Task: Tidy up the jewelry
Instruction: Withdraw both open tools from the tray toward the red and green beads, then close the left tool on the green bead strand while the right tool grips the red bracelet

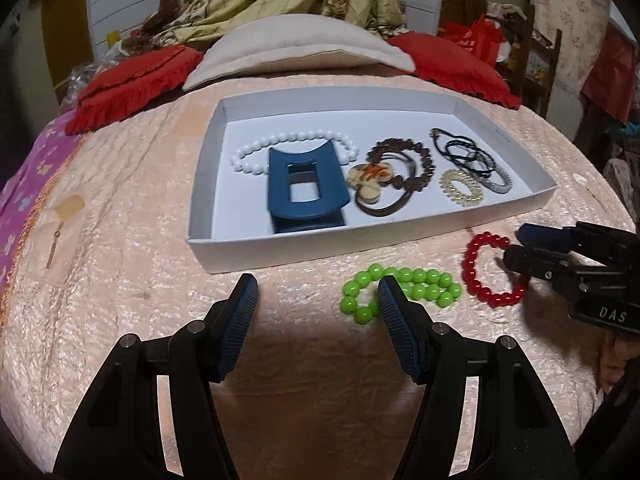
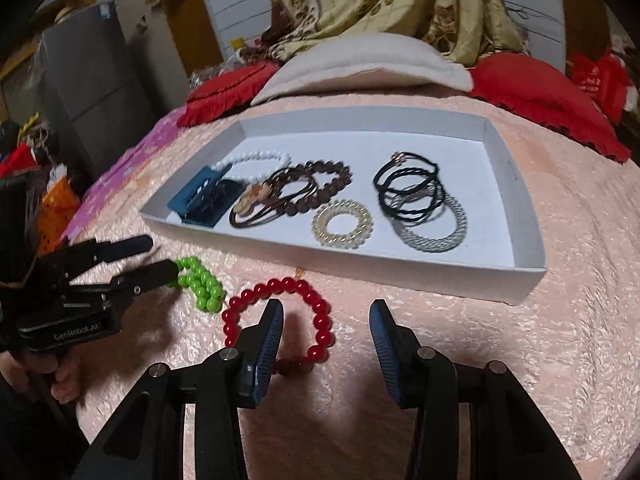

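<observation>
Most of the jewelry is already placed inside the white tray (image 1: 208, 184) on the bed (image 1: 120, 200): a white bead bracelet (image 1: 256, 152), a blue hair claw (image 1: 306, 184), a brown bead bracelet (image 1: 416, 156), a clear coil tie (image 1: 460, 188) and black hair ties (image 1: 464, 152). Two items are left outside the tray, just beside its near wall: the green bead bracelet (image 1: 400, 290) and the red bead bracelet (image 1: 494, 268). The left tongs (image 1: 318, 302) are angled downward over the bedspread, jaws part open and empty, one finger overlapping the green bracelet. The right tongs (image 2: 326, 326) are likewise pitched down, part open, holding nothing, with one side of the red bracelet between the jaws
</observation>
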`<act>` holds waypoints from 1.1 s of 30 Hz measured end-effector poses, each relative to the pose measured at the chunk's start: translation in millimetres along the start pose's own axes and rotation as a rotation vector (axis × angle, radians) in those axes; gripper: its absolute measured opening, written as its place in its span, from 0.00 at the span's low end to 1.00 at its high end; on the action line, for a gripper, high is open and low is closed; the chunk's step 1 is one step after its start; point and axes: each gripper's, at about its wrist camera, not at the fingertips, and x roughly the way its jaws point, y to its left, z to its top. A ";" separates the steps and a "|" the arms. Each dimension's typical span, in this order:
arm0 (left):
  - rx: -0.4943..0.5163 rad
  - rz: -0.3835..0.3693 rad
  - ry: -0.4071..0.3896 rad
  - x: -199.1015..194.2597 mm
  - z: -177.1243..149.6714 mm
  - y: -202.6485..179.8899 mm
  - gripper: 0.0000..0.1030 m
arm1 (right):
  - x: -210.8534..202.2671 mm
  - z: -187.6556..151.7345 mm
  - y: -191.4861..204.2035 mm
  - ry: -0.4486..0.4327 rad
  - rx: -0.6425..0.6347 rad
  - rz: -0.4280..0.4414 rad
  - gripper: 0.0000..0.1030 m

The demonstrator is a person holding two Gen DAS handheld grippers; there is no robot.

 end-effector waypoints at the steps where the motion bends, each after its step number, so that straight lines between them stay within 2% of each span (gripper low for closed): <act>1: -0.009 -0.002 0.001 0.5 0.3 1.8 0.61 | 1.8 0.2 1.0 0.009 -0.006 -0.009 0.42; 3: -0.039 -0.002 0.006 2.2 0.5 7.7 0.63 | 1.9 0.6 1.9 0.012 -0.019 -0.012 0.41; 4: -0.059 -0.010 0.014 3.9 0.4 11.7 0.68 | 2.6 0.5 3.3 0.015 -0.029 -0.017 0.41; 6: -0.084 -0.026 0.022 5.6 0.6 15.4 0.69 | 4.4 1.3 6.5 0.022 -0.055 -0.031 0.39; 9: -0.078 -0.050 0.024 6.1 0.8 12.8 0.69 | 8.1 1.7 14.4 0.037 -0.126 -0.072 0.31; 11: -0.053 -0.060 0.032 6.2 -0.1 6.6 0.68 | 8.4 0.7 18.5 0.040 -0.165 -0.070 0.22; 12: -0.027 -0.059 0.032 5.5 -0.6 1.6 0.67 | 8.1 -0.2 20.4 0.041 -0.180 -0.068 0.21; 14: 0.016 -0.068 0.034 4.6 -2.1 -6.6 0.54 | 6.9 -2.9 24.4 0.042 -0.214 -0.068 0.14; 15: 0.037 -0.075 0.033 3.8 -2.6 -10.8 0.51 | 6.0 -4.3 25.3 0.042 -0.225 -0.066 0.13; 17: 0.057 -0.096 0.031 2.9 -2.9 -14.9 0.40 | 3.9 -6.4 25.0 0.044 -0.231 -0.058 0.12; 26: 0.055 -0.110 0.033 3.3 -0.6 -14.8 0.43 | 0.2 -8.4 18.4 0.038 -0.192 -0.038 0.12; 31: -0.014 -0.130 0.007 -0.5 3.4 -4.1 0.43 | 0.4 -8.3 18.6 0.038 -0.192 -0.037 0.13; 33: -0.031 -0.104 0.008 2.2 5.1 -0.2 0.43 | 0.6 -8.4 19.8 0.038 -0.195 -0.036 0.16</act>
